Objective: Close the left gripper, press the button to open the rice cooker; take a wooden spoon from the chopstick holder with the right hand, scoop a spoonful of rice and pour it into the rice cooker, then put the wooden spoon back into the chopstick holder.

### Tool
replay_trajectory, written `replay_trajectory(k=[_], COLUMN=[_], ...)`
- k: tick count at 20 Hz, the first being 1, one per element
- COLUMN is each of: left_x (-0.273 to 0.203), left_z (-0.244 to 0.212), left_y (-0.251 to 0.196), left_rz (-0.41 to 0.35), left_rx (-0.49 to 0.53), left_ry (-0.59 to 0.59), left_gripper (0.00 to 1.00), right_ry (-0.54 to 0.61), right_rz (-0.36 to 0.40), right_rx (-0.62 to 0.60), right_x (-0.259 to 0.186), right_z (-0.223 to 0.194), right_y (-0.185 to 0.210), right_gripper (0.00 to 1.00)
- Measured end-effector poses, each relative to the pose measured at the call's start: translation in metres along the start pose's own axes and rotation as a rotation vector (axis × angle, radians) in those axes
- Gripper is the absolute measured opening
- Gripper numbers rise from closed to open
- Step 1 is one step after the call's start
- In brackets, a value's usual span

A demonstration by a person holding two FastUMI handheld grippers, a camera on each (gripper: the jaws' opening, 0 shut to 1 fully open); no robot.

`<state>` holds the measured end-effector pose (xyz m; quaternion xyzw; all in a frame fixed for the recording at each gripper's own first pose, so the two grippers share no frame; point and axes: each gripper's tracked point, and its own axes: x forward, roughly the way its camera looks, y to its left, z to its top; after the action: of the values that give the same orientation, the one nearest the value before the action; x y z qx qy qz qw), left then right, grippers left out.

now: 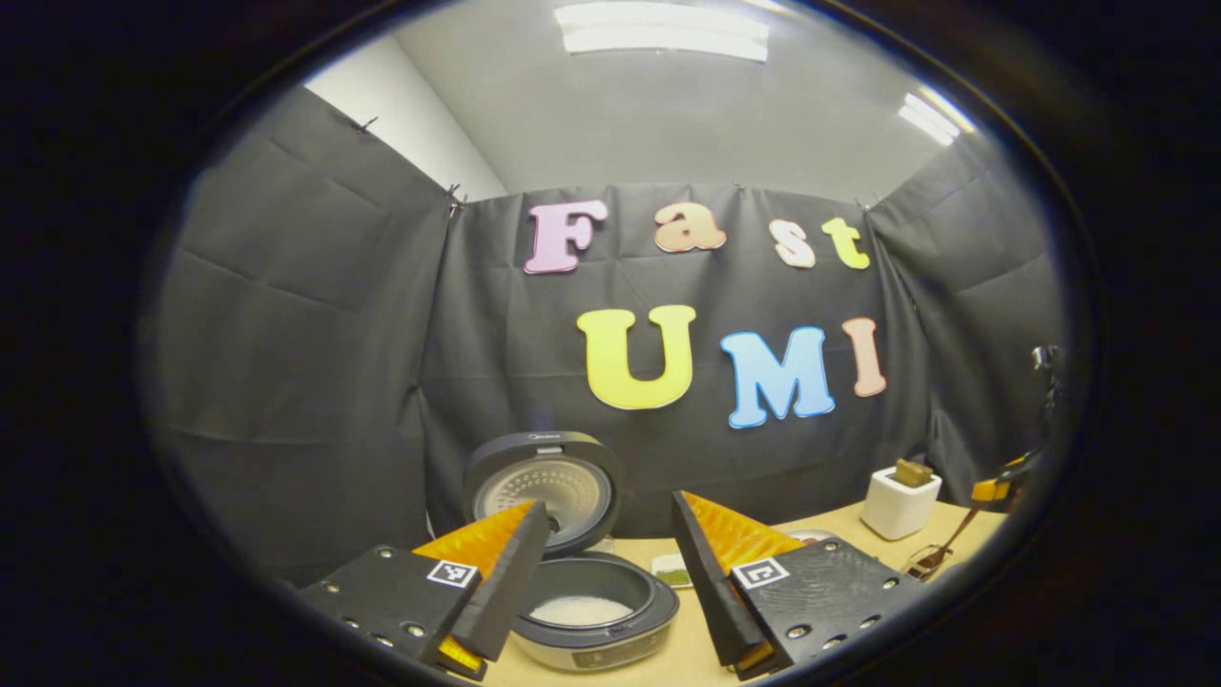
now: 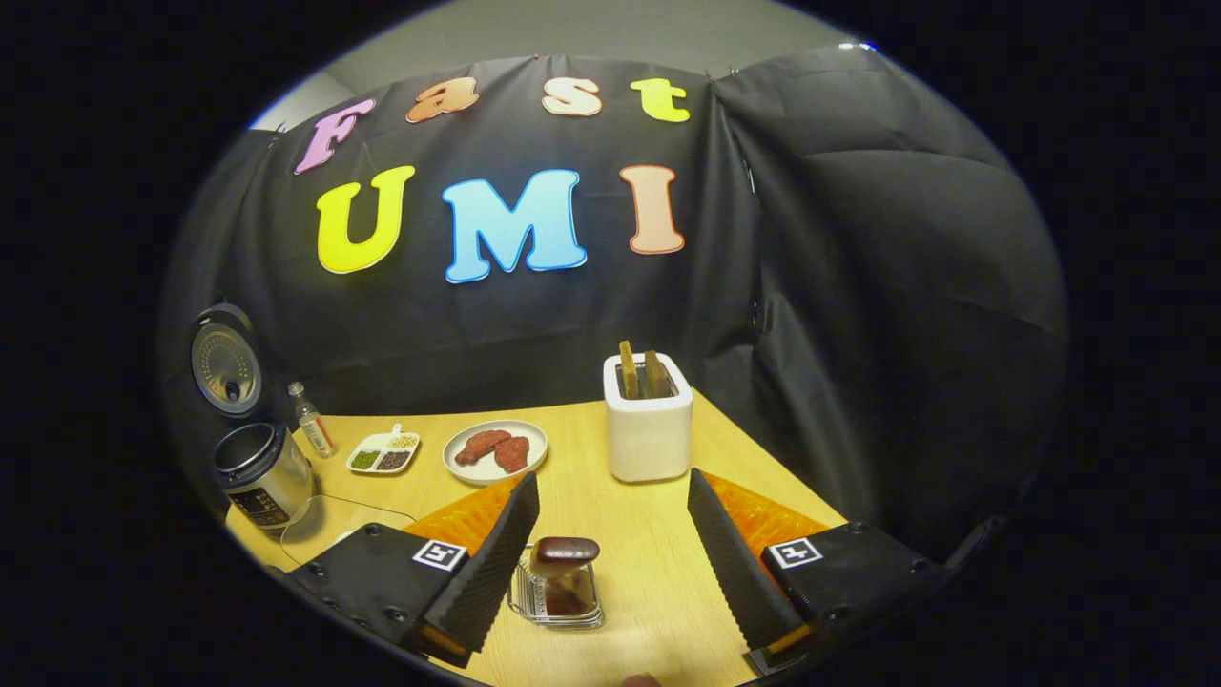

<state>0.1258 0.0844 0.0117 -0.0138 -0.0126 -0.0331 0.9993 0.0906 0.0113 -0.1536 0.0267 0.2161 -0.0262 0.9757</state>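
in the left gripper view the left gripper (image 1: pixel 610 563) sits at the bottom of the frame with its jaws spread wide and nothing between them. the cooker (image 1: pixel 591 611) stands low at centre on the table (image 1: pixel 839 525), its lid (image 1: pixel 544 487) up and tilted back against the wall, and white rice (image 1: pixel 580 609) lies in the pot. a small dish (image 1: pixel 673 572) sits just right of the cooker. at lower right stands a white toaster (image 1: pixel 900 501), and near the right edge a spoon (image 1: pixel 940 553) leans down toward the table; what grips its upper end is too dark to tell.

in the right gripper view the right gripper (image 2: pixel 610 549) is at the bottom, jaws wide and holding nothing. between the fingers, low in the frame, a clear holder (image 2: pixel 558 596) stands on the table with the spoon's dark bowl (image 2: pixel 565 551) sticking up out of it. the toaster is at centre, a plate (image 2: pixel 496 450) with reddish pieces left of it, then a divided dish (image 2: pixel 383 453), a small bottle (image 2: pixel 312 429), and the open cooker at far left.
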Motion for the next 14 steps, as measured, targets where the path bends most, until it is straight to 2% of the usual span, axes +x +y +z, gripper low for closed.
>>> replay_trajectory(k=[8,14], left_x=[0.066,0.129], left_z=[0.022,0.034], left_y=[0.034,0.059], left_rz=[0.016,0.033], left_rx=[0.028,0.035], left_ry=[-0.03,-0.04], left_gripper=[0.77,0.77], right_ry=[-0.121,-0.139], right_rz=[-0.037,-0.07], right_rx=[-0.018,-0.012], right_x=[-0.035,-0.045], right_z=[0.052,0.053], right_y=[0.017,0.025], right_gripper=[0.98,0.98])
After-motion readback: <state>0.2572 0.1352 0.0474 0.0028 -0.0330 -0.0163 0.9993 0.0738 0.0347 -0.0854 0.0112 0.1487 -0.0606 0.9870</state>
